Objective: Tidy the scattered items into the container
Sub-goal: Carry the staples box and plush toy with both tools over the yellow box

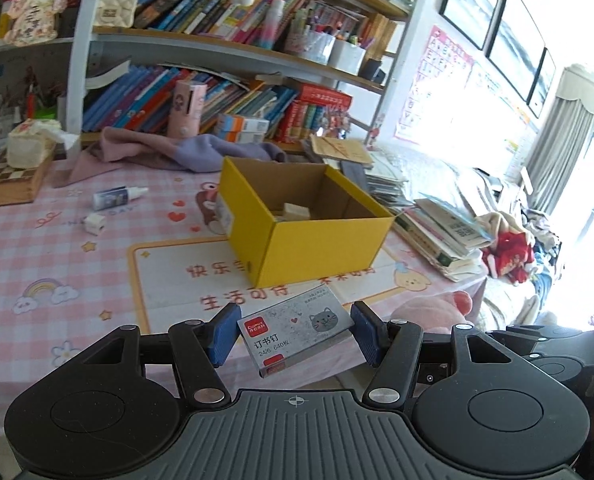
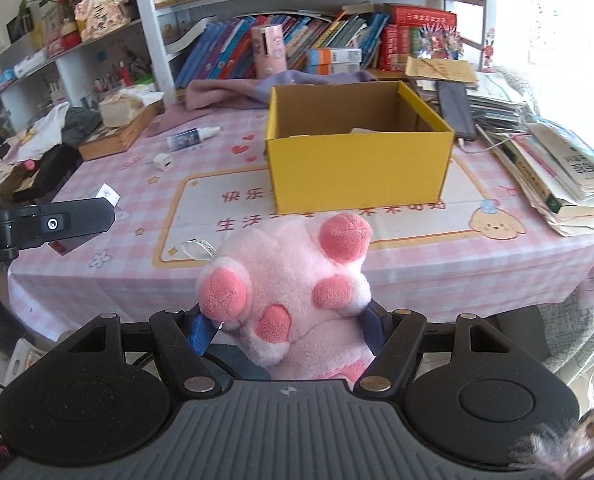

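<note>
The yellow cardboard box (image 1: 313, 224) stands open-topped on the counter (image 1: 57, 248), on a pink checked cloth. Inside it lies a small pale block (image 1: 296, 212); what it is cannot be made out. The left gripper (image 1: 295, 334) hangs in front of the box, its blue fingers (image 1: 225, 334) pressed on the two ends of a silver box of staples (image 1: 293, 330) bearing a cat drawing, held clear of the cloth. The right gripper (image 2: 287, 330) is clamped on a pink plush toy (image 2: 289, 292), whose paws point toward the box; one blue finger (image 2: 203, 332) shows at its left side, the other is mostly hidden by fur. Still loose on the cloth, left of the box, lie a small spray bottle (image 1: 119, 197) and a white cube-shaped charger plug (image 1: 95, 224), apart from each other. A stack of books (image 1: 441, 236) sits just right of the box.
</note>
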Tool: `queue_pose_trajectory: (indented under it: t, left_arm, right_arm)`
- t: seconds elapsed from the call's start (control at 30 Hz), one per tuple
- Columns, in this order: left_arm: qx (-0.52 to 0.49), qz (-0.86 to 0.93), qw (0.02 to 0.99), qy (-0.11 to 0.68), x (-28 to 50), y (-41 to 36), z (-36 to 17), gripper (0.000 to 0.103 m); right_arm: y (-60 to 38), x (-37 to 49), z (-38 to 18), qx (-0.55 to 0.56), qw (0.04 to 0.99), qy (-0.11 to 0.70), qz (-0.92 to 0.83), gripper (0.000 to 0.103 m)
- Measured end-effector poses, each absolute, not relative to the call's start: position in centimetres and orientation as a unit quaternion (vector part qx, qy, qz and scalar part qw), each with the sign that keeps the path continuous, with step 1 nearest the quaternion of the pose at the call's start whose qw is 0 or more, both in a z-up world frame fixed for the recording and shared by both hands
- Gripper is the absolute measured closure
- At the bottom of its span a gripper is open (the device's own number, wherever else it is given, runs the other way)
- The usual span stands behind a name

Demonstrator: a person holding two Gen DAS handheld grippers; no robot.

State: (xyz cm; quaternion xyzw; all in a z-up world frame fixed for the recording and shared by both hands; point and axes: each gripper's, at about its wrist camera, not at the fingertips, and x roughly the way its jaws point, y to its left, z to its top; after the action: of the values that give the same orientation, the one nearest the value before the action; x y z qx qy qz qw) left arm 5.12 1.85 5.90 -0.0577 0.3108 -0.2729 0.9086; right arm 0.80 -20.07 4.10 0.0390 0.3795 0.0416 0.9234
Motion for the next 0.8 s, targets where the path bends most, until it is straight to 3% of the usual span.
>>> queue_pose_trajectory:
  t: [0.8]
  left_arm:
    - [-0.045, -0.338, 0.884, 0.319, 8.3, -5.7, 5.3, 0.043]
  right_arm:
    - [-26.9, 1.1, 3.7, 0.065, 0.919, 0.387, -0.025, 0.035]
